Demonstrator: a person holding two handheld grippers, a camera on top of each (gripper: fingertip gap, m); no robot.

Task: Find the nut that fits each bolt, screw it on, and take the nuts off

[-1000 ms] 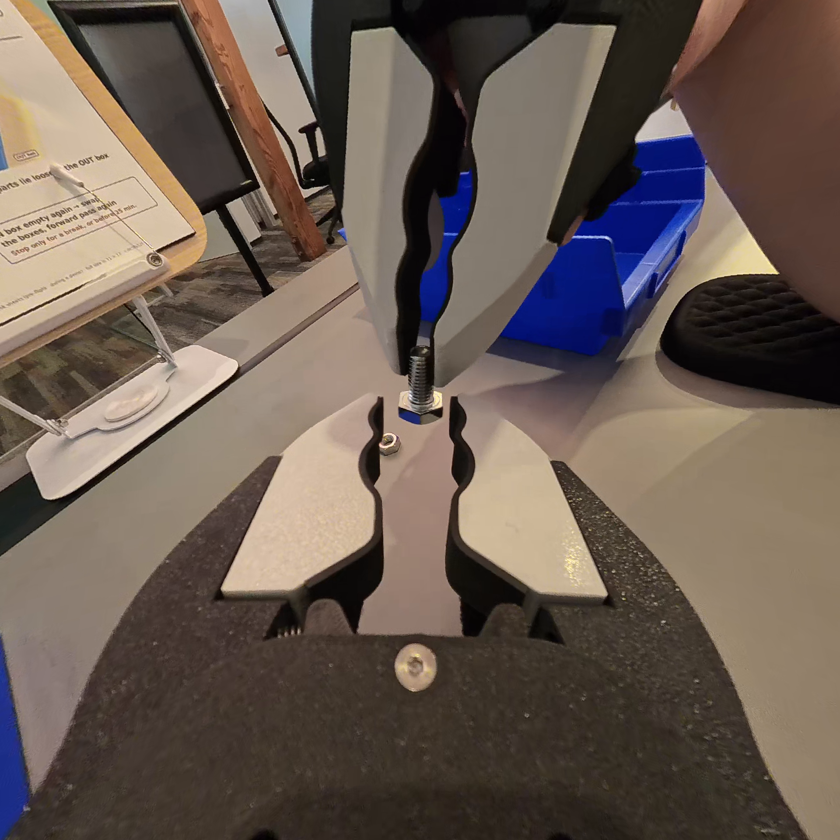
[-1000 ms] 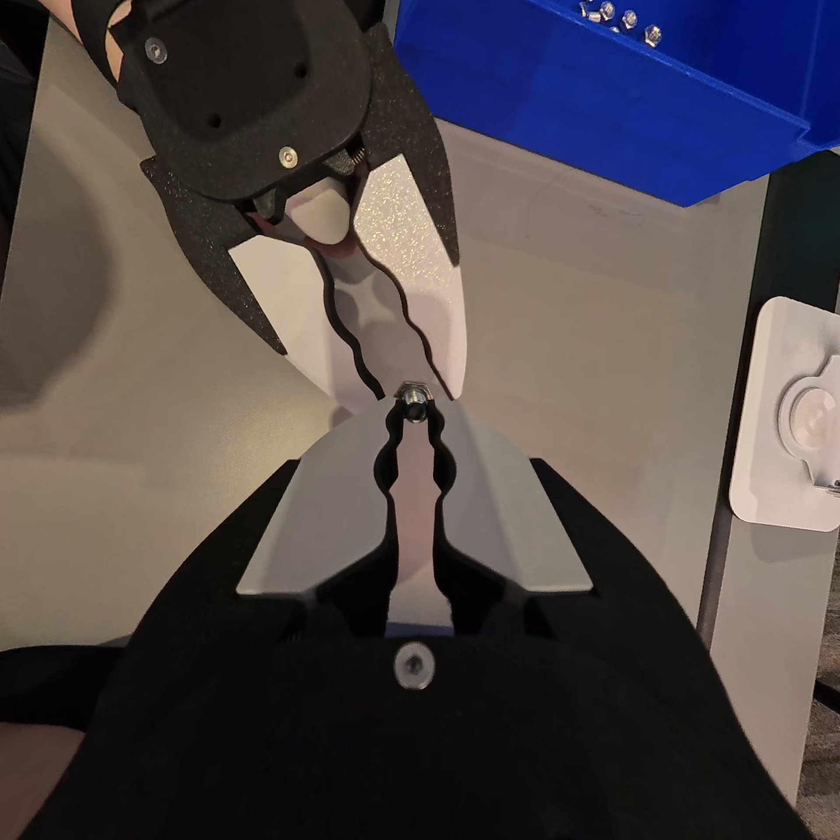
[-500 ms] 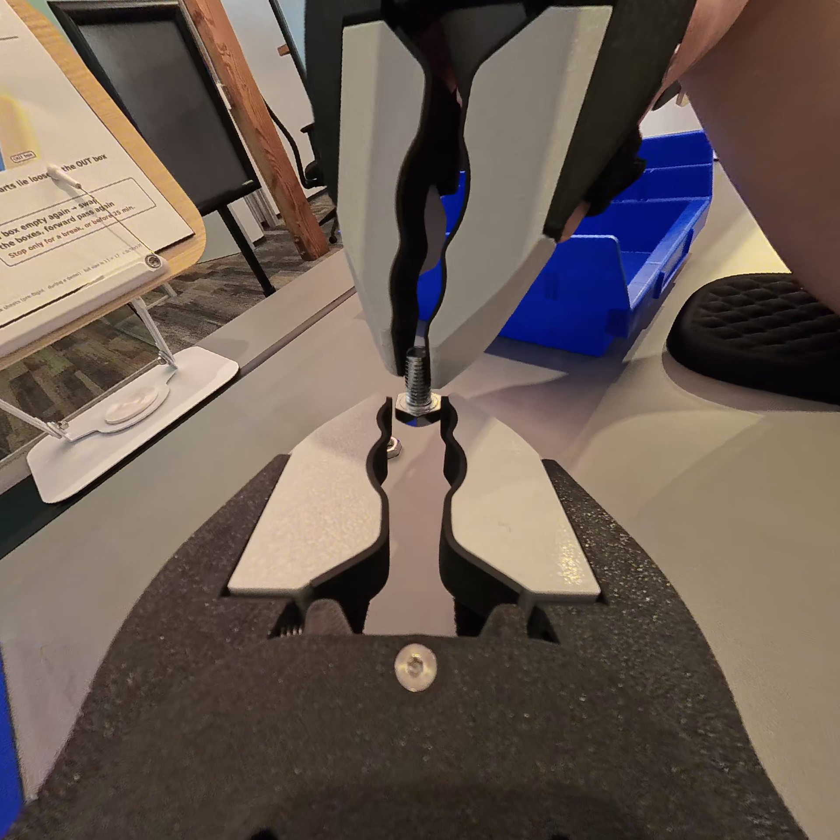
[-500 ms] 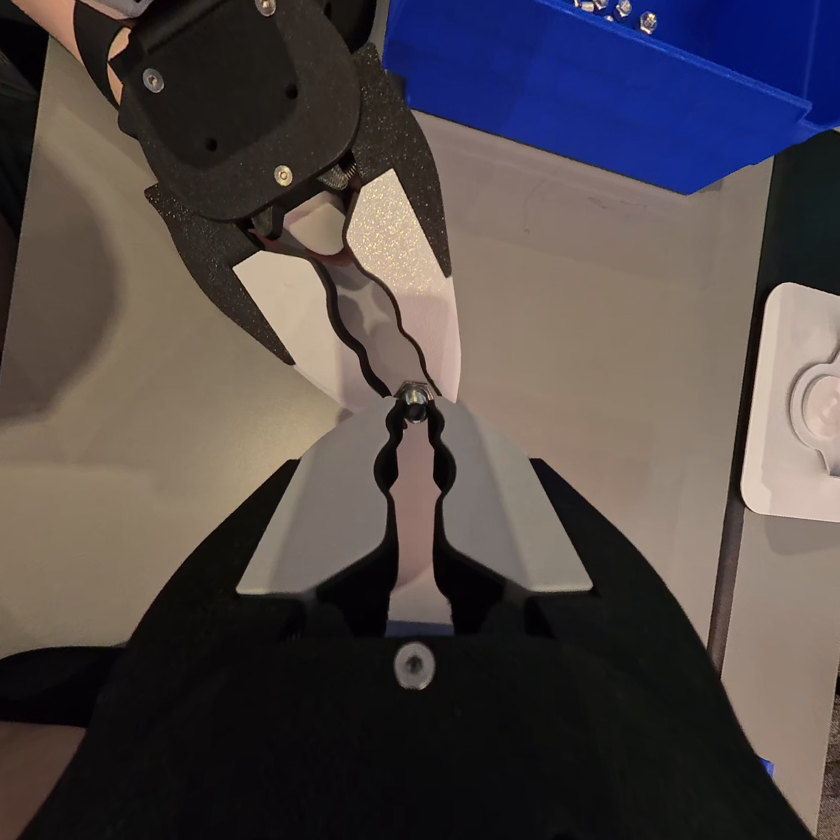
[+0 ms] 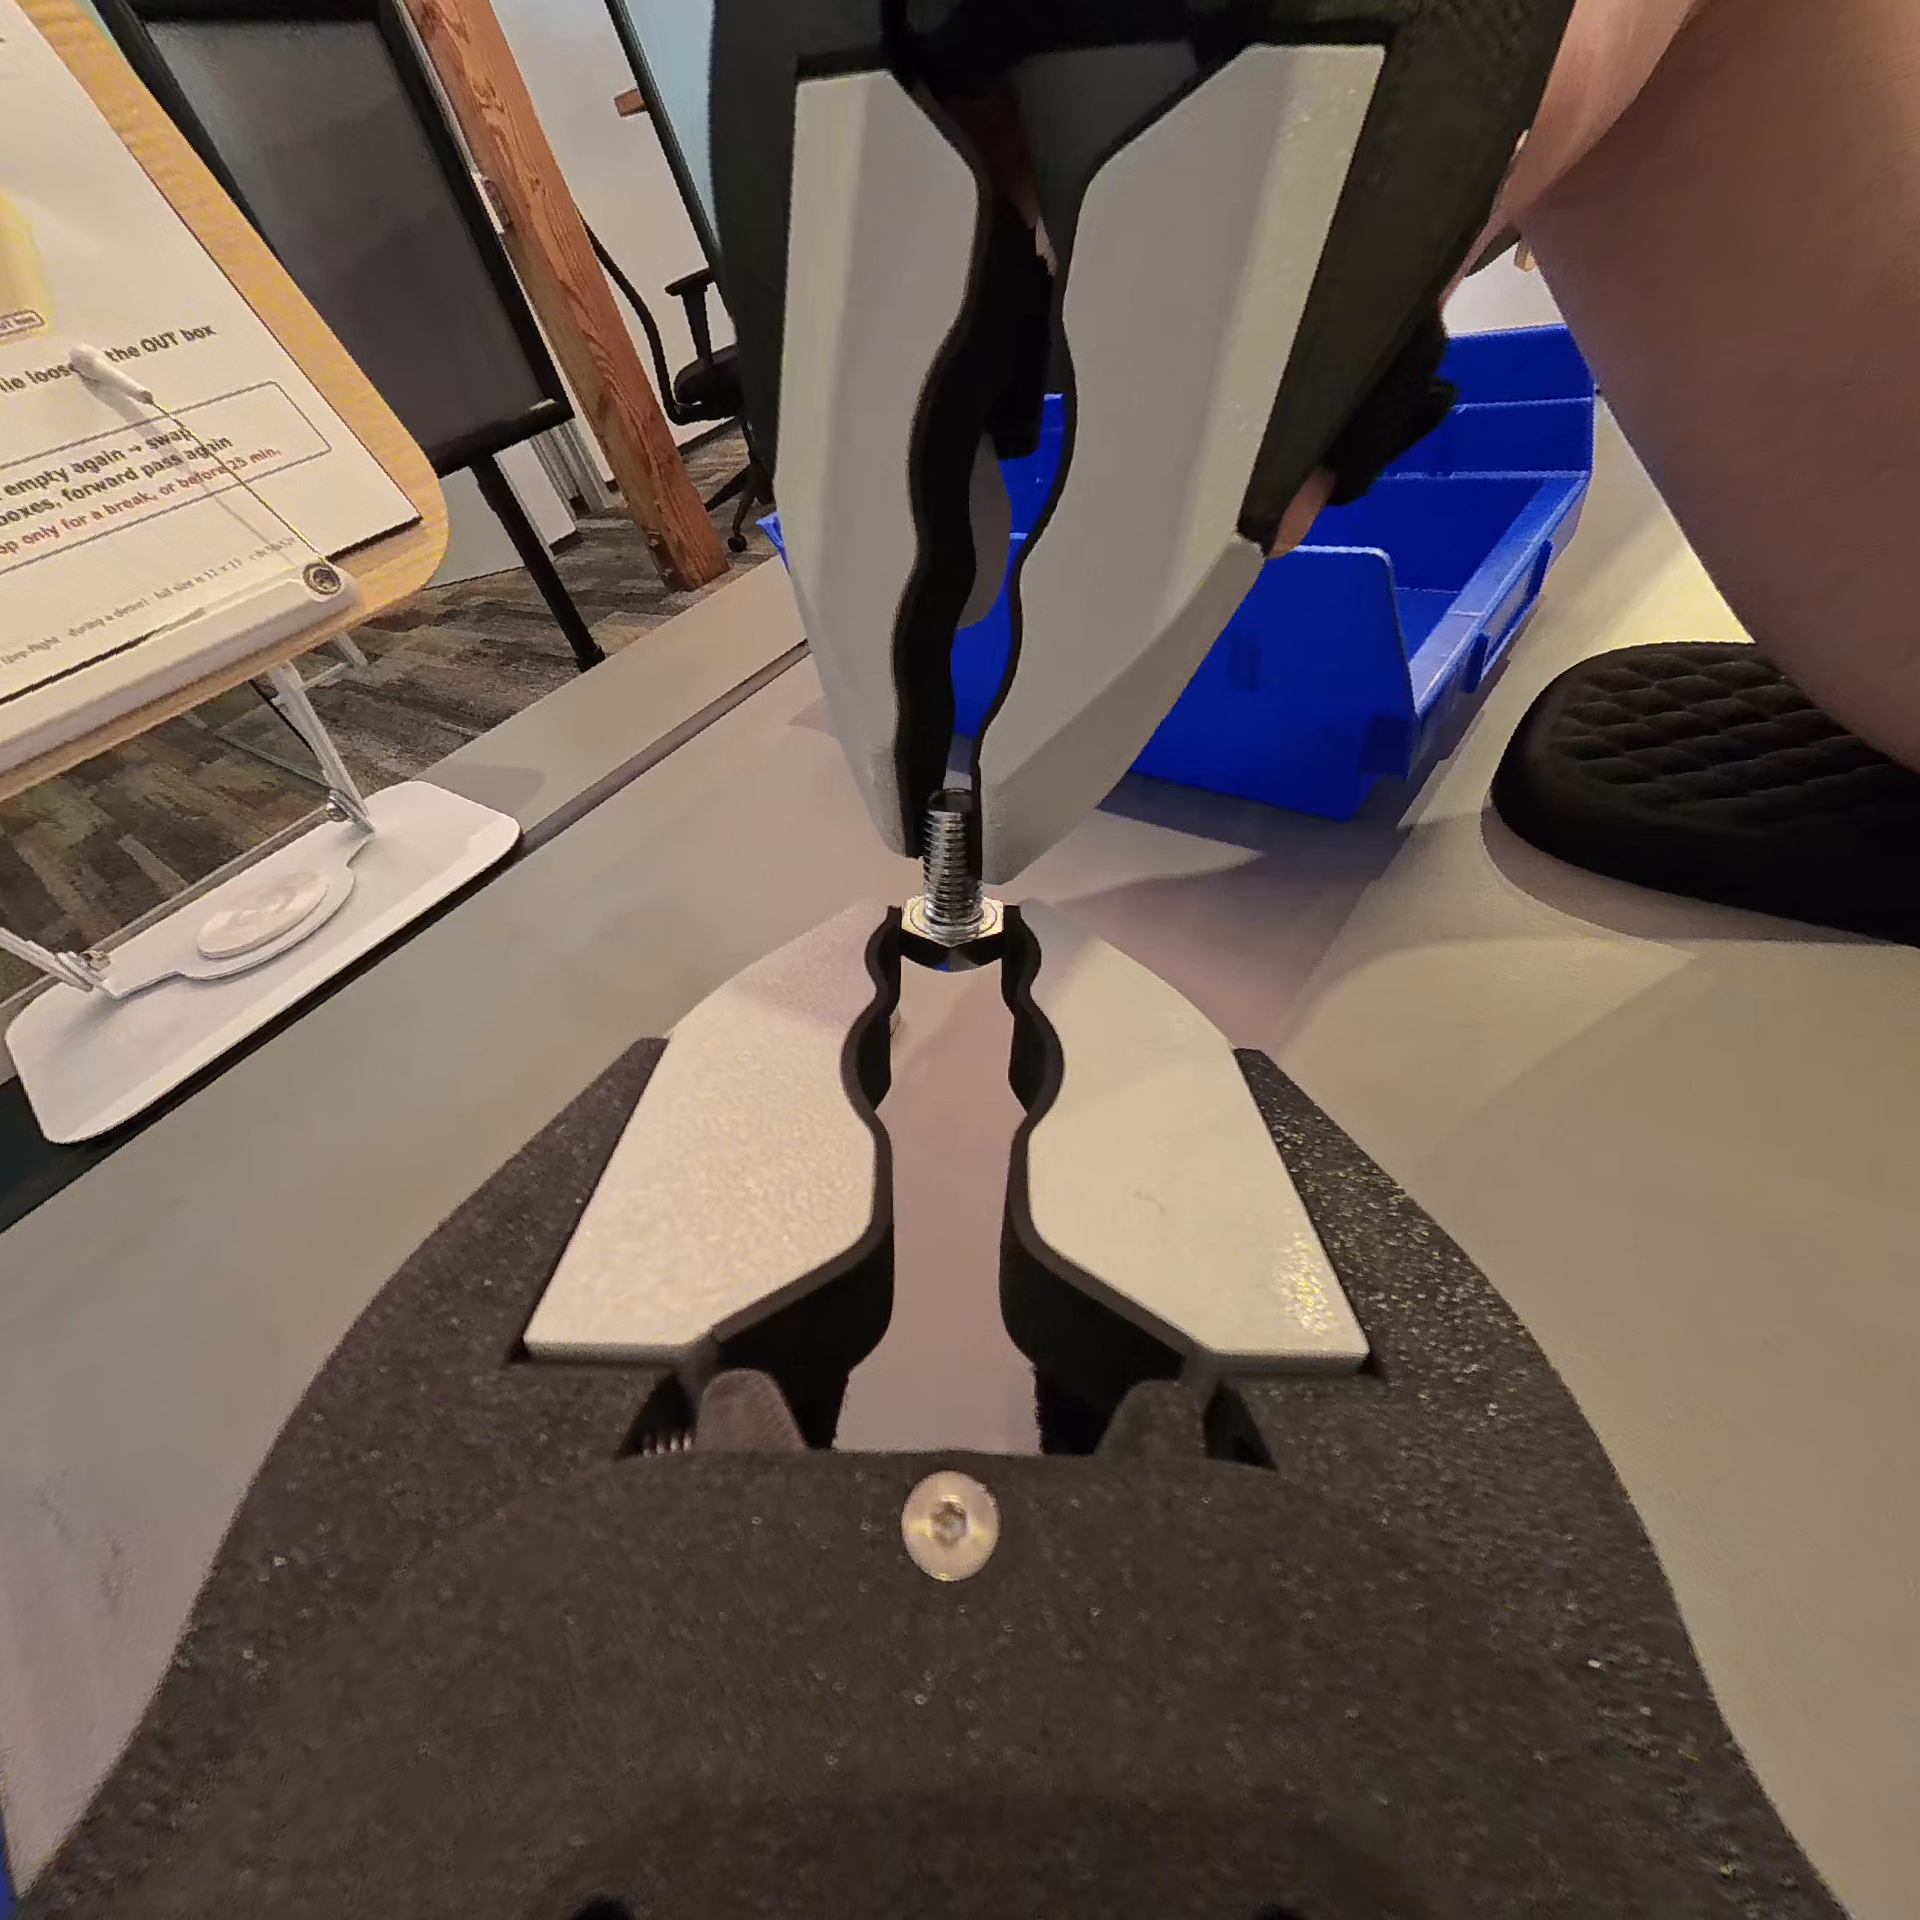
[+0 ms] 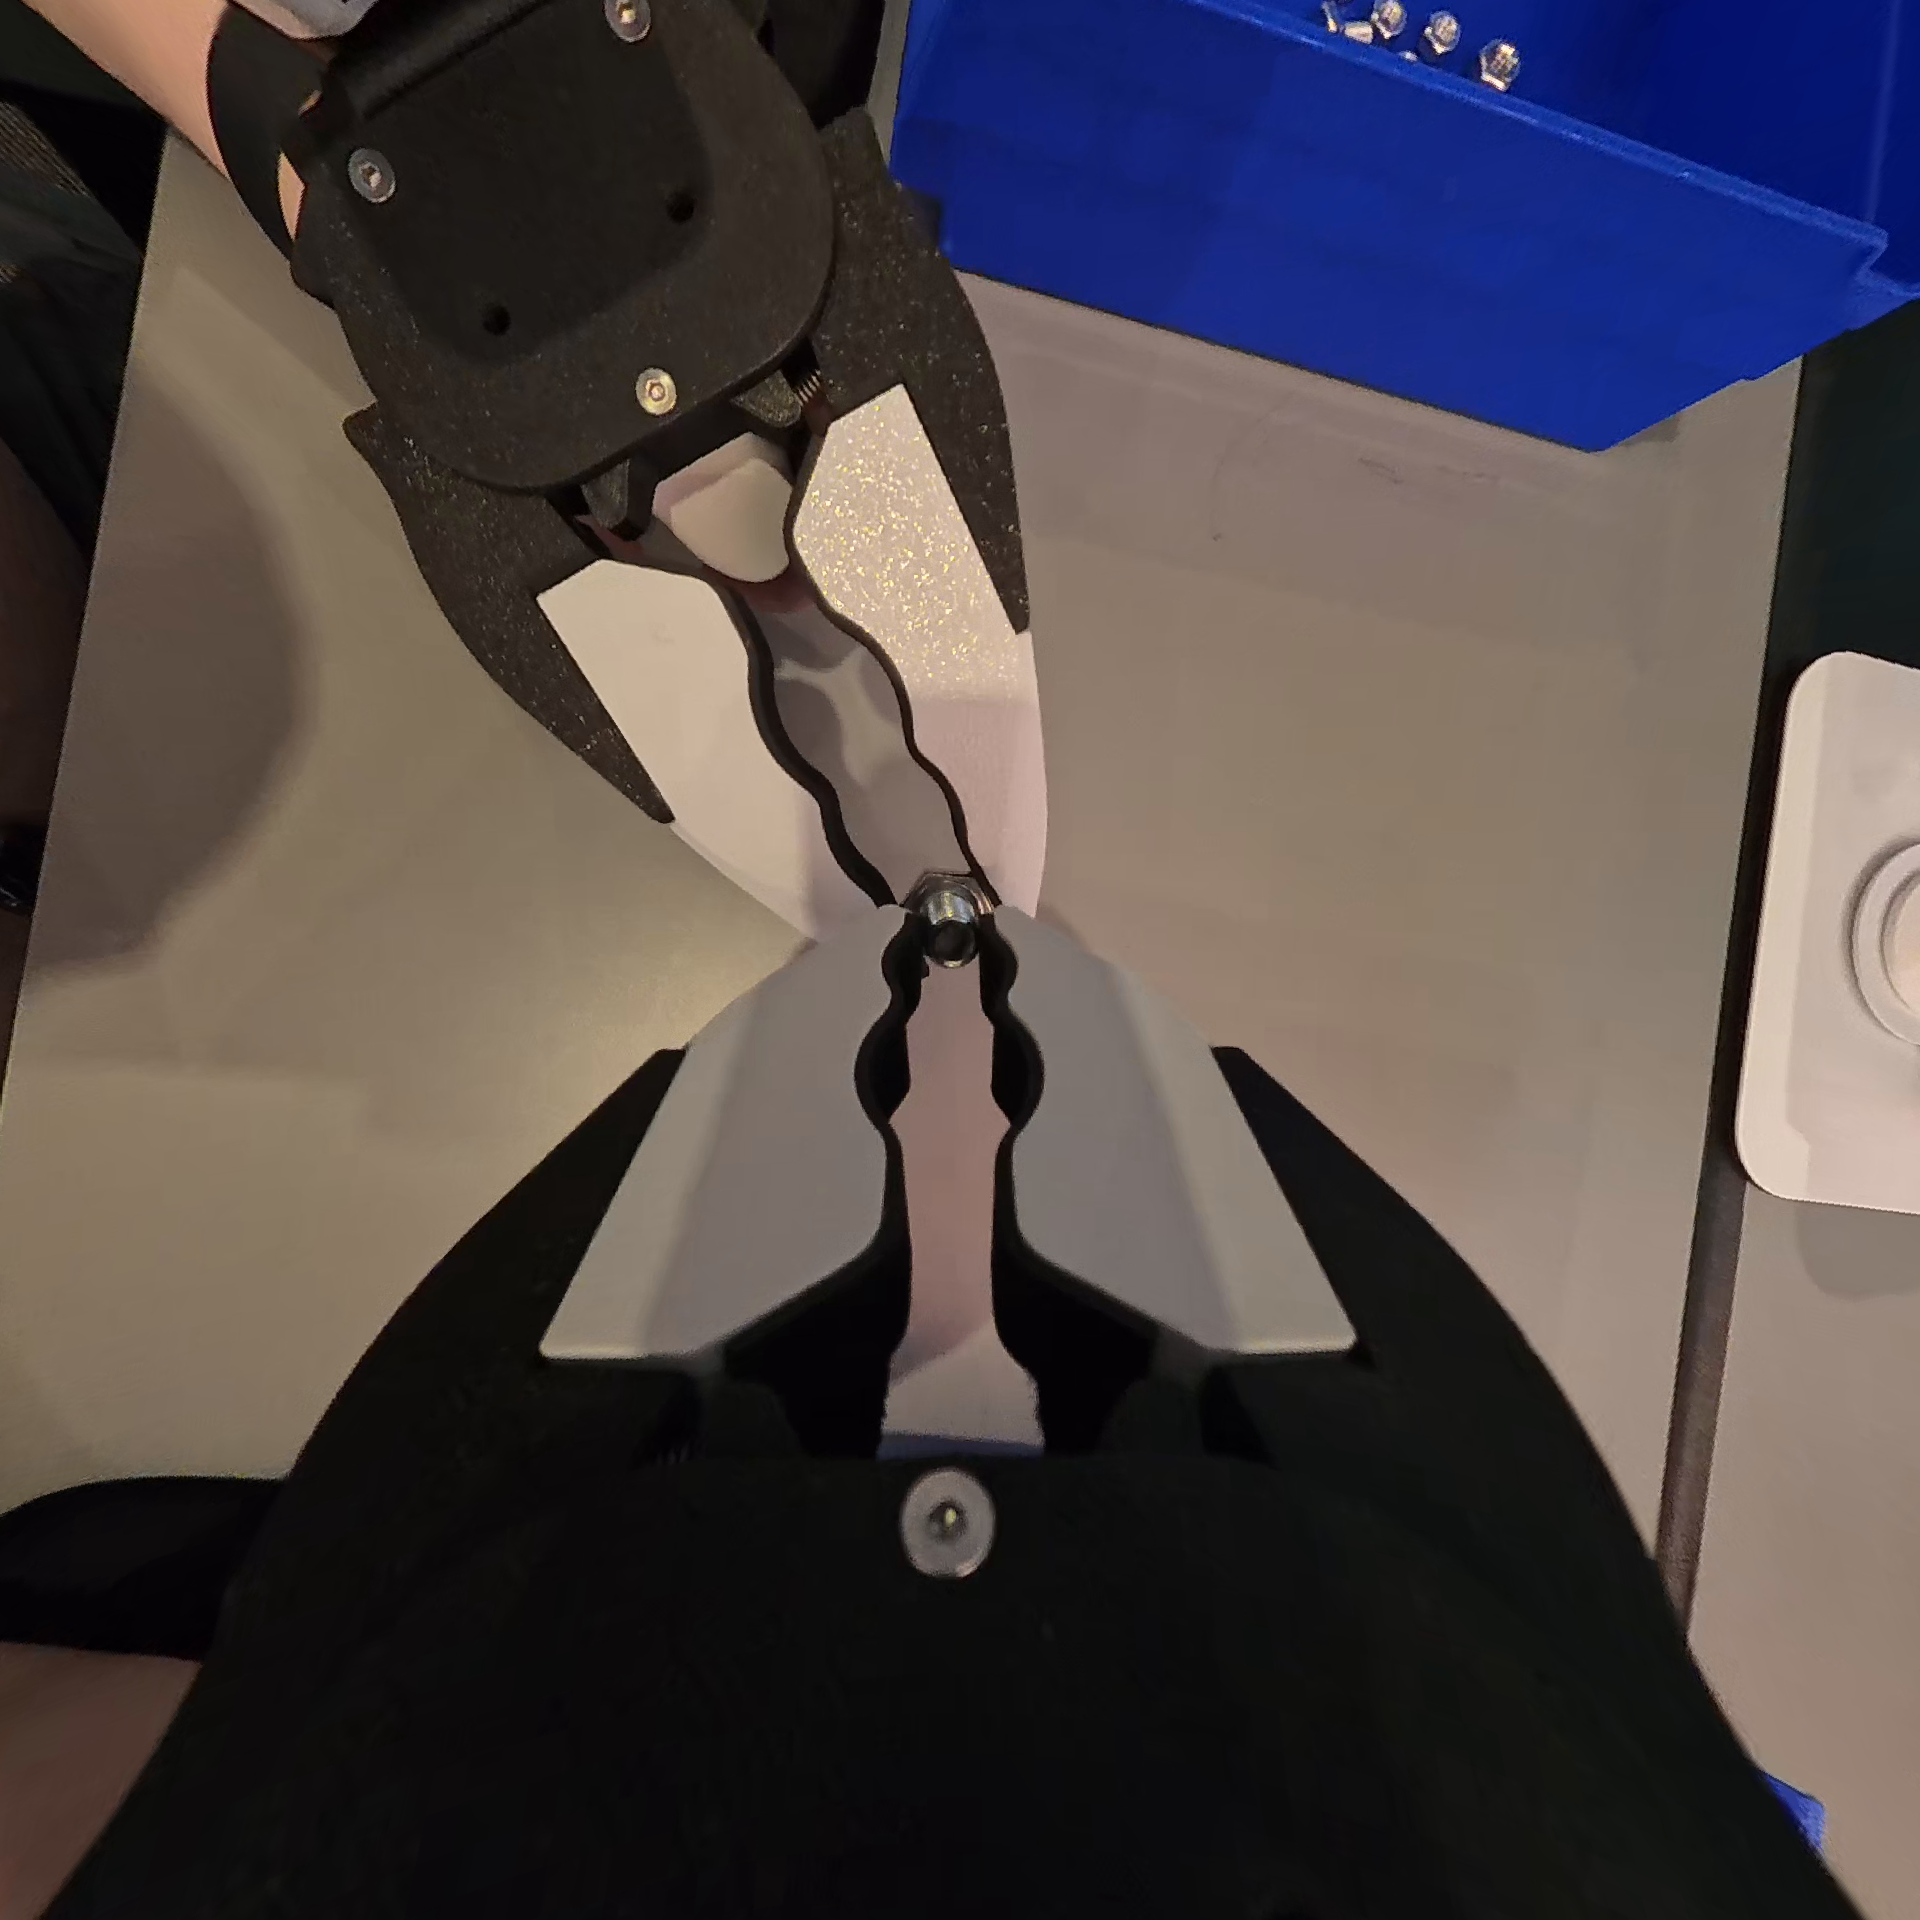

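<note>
Frame centre: left claw (image 5: 951, 940) pinches small silver hex nut (image 5: 950, 923), right claw (image 5: 943, 831) from above nips upright silver threaded bolt (image 5: 945, 868) seated in nut, above grey desk (image 5: 1455, 1091); blue plastic bin (image 6: 1403, 197) upper right

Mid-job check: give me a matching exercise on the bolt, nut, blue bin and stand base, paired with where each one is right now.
Things:
1. bolt
2. nut
3. blue bin
4. white stand base

Places:
A. on the table, behind the grippers
B. pinched by the left gripper
C. at the table's left edge
D. gripped by the right gripper

Pairs: 1-D, 2-B, 3-A, 4-C
</note>
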